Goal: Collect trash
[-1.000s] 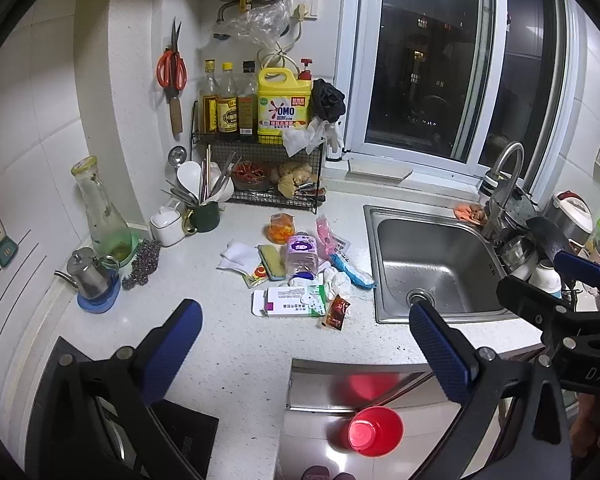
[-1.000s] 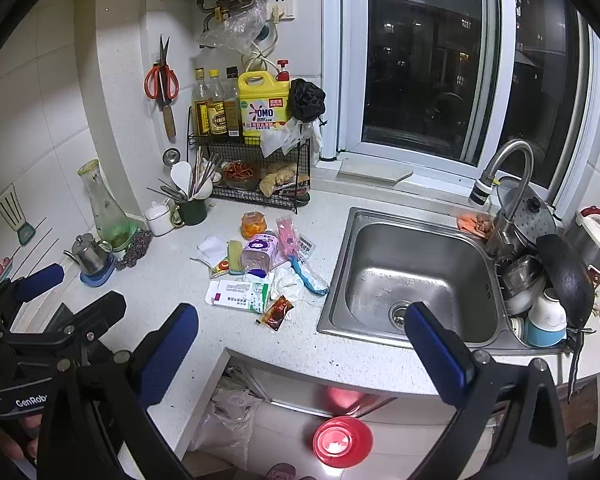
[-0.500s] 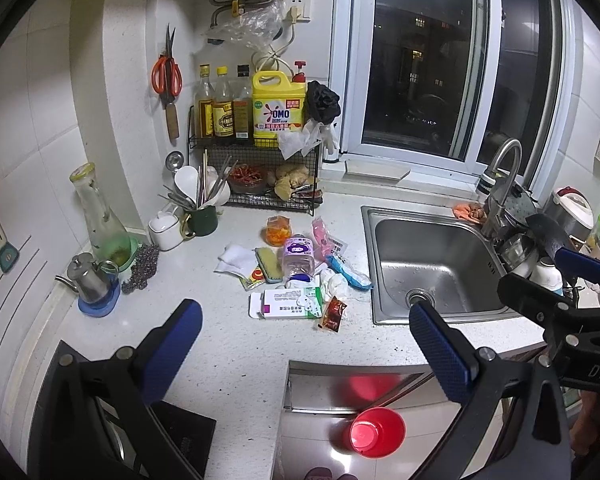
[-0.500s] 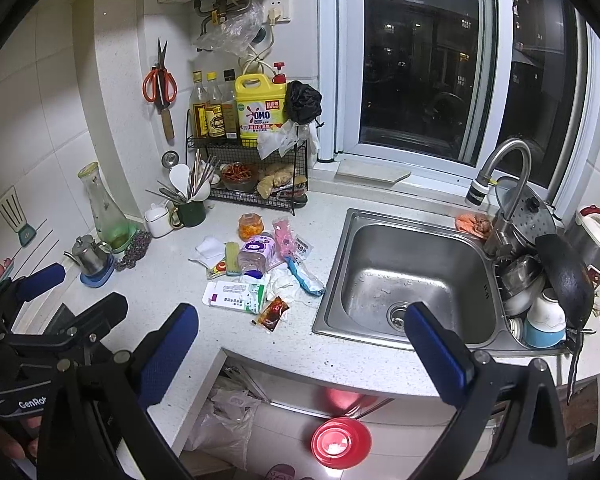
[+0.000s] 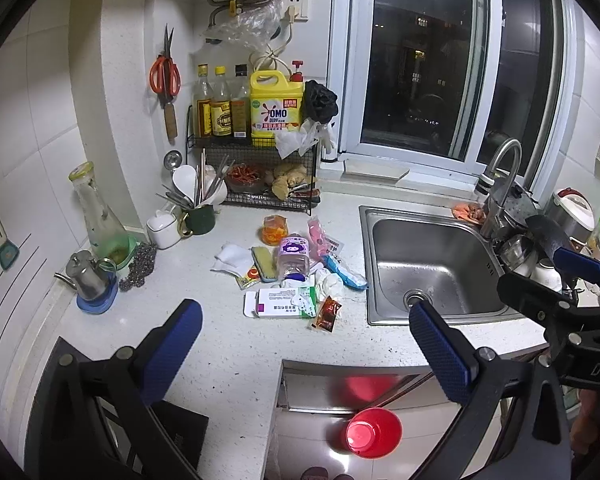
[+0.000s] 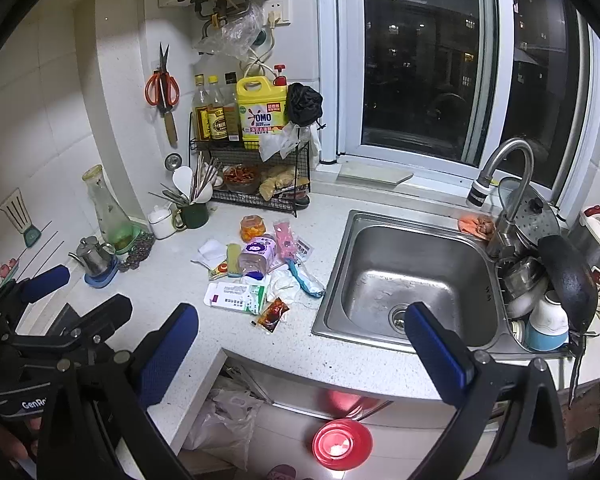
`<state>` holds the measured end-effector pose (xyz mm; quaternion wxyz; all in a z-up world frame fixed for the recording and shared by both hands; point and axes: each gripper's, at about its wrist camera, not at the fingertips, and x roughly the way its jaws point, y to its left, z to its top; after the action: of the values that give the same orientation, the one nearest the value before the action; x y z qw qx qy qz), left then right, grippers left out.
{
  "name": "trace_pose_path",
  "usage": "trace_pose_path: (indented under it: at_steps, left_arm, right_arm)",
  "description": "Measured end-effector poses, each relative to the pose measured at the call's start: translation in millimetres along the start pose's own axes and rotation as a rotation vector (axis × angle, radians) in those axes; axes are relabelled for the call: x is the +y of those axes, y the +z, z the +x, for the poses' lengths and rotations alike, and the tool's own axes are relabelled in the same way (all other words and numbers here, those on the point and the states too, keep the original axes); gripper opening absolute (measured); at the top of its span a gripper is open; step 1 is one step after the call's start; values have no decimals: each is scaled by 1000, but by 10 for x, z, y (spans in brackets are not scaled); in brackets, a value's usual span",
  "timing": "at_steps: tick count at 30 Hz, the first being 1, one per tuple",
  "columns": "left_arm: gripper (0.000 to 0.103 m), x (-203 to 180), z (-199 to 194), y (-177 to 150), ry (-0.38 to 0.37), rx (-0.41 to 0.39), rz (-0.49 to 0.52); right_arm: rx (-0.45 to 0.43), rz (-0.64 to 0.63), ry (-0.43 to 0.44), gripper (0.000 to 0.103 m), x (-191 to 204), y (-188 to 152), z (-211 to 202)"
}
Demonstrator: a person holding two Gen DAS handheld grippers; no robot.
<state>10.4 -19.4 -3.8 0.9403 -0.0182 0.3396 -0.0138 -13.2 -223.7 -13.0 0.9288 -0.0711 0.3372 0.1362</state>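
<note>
While both grippers hang short of the desk [image 5: 228,352], left gripper [image 5: 304,344] and right gripper [image 6: 300,344] fingers wide and empty, the trash pile [image 6: 256,276] lies mid-desk beside the sink [image 6: 404,280]. Approach step, I judge; next calls for reaching the sauce packet [image 6: 273,312] nearest the front edge.

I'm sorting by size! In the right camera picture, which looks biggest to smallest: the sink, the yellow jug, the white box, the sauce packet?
1. Sink
2. Yellow jug
3. White box, looks close to the jug, and it lies nearer the camera, so unsure
4. Sauce packet
</note>
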Motion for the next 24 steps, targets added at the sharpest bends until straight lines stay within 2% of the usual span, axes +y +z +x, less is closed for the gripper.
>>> trace_pose_path:
  at_steps: [4, 10, 18, 24]
  left_arm:
    - [103, 3, 104, 37, 20, 22, 1]
    - [103, 146, 473, 170, 27, 67, -24]
    - [103, 606, 1282, 426, 43, 153, -94]
    - [103, 1021, 1978, 556, 71, 238, -109]
  right_arm:
    - [18, 10, 15, 103, -11, 32, 105]
    - [54, 14, 72, 103, -30, 107, 384]
    - [137, -10, 98, 103, 154, 416, 1218]
    - [217, -45, 111, 103, 394, 617, 1928]
